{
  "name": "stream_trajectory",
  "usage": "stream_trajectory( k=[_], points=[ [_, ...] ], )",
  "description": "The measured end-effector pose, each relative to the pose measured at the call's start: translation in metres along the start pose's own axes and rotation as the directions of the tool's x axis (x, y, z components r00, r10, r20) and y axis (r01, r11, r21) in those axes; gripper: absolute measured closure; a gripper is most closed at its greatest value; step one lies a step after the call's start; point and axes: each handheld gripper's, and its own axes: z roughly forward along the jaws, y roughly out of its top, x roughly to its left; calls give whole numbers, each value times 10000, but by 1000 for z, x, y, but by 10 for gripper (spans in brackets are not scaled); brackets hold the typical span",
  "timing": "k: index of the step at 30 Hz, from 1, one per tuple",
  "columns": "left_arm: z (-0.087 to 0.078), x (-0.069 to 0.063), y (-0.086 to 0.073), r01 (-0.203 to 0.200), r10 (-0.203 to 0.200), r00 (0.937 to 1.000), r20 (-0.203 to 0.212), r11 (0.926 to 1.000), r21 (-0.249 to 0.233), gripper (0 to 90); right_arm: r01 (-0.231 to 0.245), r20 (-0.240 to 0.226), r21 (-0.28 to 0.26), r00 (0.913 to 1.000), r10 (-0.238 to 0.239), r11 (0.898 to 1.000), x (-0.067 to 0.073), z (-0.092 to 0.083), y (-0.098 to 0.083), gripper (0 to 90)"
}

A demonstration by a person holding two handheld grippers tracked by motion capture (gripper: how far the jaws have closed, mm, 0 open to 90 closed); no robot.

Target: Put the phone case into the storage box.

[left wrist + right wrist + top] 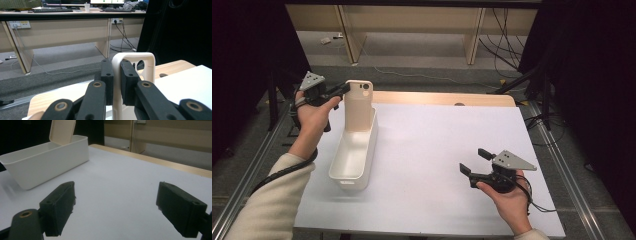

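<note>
Two black pads of left gripper, closed on thin side wall of one cream phone case, pressing from both sides. Case upright, lower end standing inside far end of one white bin, directly below the clamped pads. Farther out, well apart across white table, right gripper in one hand, jaws spread wide, nothing between its two pads. Bin and case ahead of them, off to their left.
</note>
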Motion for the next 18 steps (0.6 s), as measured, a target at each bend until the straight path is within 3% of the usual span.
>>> stream_trajectory(
  k=[3,4,6,7,12,13,18],
  points=[
    [2,1,-1,5,-5,10000,-40,10000,21,821,48,131,6,9999,-48,10000,0,0,0,169],
    [2,1,-2,30,-30,10000,-23,10000,29,821,78,122,307,9999,-82,9995,0,-3,1,169],
    [4,1,-3,26,-26,10000,-20,10000,54,821,63,116,314,9999,-67,9995,0,-3,1,169],
    [5,1,-4,5,-4,10000,-24,10000,80,821,-41,-17,-69,10000,41,10000,0,1,0,169],
    [6,3,-5,21,-20,10000,-35,9999,138,821,-10,-24,33,10000,10,10000,0,0,0,169],
    [7,3,-6,17,-17,10000,-30,9999,122,821,48,92,278,9999,-50,9996,-1,-3,1,169],
    [8,3,-6,38,-38,10000,-20,9999,101,821,34,57,134,10000,-34,9999,-1,-1,0,169]
  ],
)
